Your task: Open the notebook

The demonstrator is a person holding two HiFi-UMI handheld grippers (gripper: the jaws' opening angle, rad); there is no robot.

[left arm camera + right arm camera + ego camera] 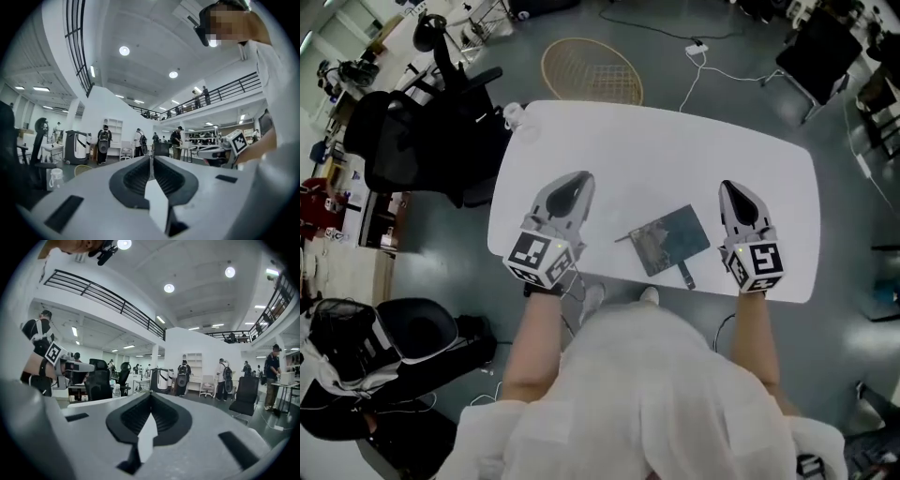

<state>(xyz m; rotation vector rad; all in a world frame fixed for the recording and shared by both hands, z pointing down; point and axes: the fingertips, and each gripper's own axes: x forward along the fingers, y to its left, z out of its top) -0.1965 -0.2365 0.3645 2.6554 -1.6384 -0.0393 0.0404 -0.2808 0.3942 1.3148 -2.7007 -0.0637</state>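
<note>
Off to the left of the white counter [656, 155], a black office chair [412, 141] stands on the grey floor, close against the counter's left end. A small clear bottle [515, 114] stands at the counter's far left corner. Further back on the floor lies a round woven disc [592, 71].

The left hand-held gripper [580, 177] is held over the left half of the counter, pointing away from the person and about level. Its own view shows the two jaws pressed together with nothing between them, and beyond them there is only the open hall.

The notebook [670, 241] lies flat and closed on the counter between the two grippers. It is nearer the right one and close to the edge where the person stands. Its cover is a dark blue-green, and it sits at a slant to that edge. A dark strap [686, 276] sticks out from its near side toward the edge. Neither gripper touches the notebook.

The right hand-held gripper [729, 186] is over the right part of the counter, just beside the notebook's far right corner, and it too points away and roughly level. Its jaws are closed as well, the tips meeting on nothing.
</note>
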